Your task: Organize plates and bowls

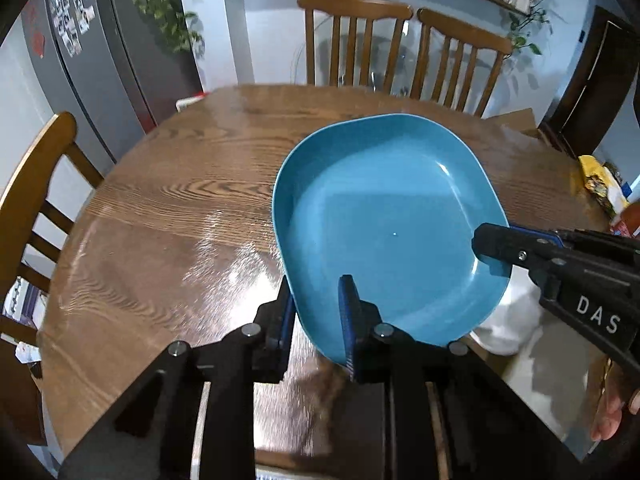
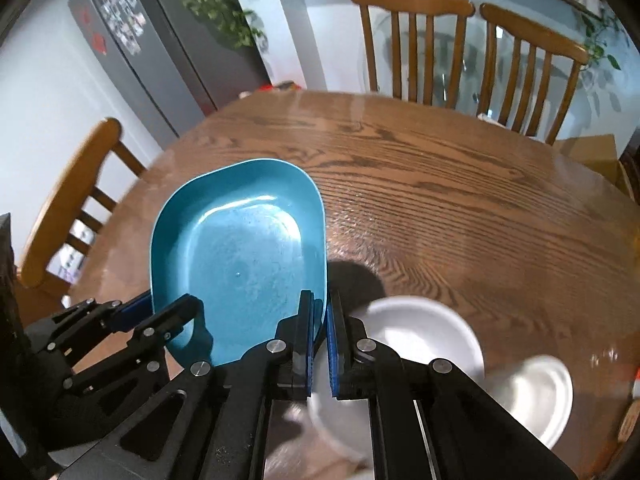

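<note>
1. Presently both of my grippers are on the blue plate point(image 1: 384, 216), which is held up off the table point(image 1: 180, 200) and tilted, not resting flat.
2. Left gripper point(image 1: 318, 320): clenched on the plate's near rim, one finger under the rim, the other on the inside face.
3. Right gripper point(image 2: 319, 344): clamped on the plate's right edge, its blue pads pinching the rim with almost no gap. From the left wrist view it comes in from the right side and bites the rim there.
4. Where the plate lies: ahead of the left gripper and a little right of it; ahead and to the left of the right gripper. Its long axis runs away from me, toward the chairs point(image 1: 400, 48) at the far side.
5. Below and right of the plate sit two white dishes on the table: a white bowl point(image 2: 424, 332) just beside my right gripper, and a second white dish point(image 2: 536, 392) further right. Both are blurred, so I cannot tell their shape with certainty.
6. Judgement: the white dishes lie on the right gripper's side, nearer that hand, so any stacking there would be led from the right. A two-point rim hold on a tilted plate may slip if the hands part unevenly.
</note>
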Action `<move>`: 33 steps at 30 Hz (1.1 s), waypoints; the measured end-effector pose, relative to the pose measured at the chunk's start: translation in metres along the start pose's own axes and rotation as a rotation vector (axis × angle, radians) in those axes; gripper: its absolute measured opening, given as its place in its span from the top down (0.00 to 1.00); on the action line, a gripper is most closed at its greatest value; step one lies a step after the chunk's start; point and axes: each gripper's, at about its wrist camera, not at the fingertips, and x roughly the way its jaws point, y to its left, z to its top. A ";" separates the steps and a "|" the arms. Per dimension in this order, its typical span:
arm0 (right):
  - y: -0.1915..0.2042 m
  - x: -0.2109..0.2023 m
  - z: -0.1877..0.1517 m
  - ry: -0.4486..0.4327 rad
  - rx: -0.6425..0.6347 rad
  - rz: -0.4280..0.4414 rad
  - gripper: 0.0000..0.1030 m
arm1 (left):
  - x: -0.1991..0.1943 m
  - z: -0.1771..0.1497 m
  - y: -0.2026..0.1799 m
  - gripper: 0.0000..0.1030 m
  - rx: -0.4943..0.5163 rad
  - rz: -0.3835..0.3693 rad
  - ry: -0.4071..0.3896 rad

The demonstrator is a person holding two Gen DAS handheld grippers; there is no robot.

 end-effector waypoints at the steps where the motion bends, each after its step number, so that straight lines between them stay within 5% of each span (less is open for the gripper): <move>1: 0.003 -0.006 -0.005 -0.011 0.000 0.005 0.93 | -0.005 -0.003 -0.002 0.82 0.005 0.002 -0.009; 18: 0.037 -0.102 -0.102 -0.138 -0.004 0.046 0.92 | -0.096 -0.073 -0.029 0.81 0.060 -0.020 -0.109; 33: 0.056 -0.119 -0.167 -0.119 0.017 0.086 0.92 | -0.107 -0.124 -0.023 0.80 0.075 -0.014 -0.085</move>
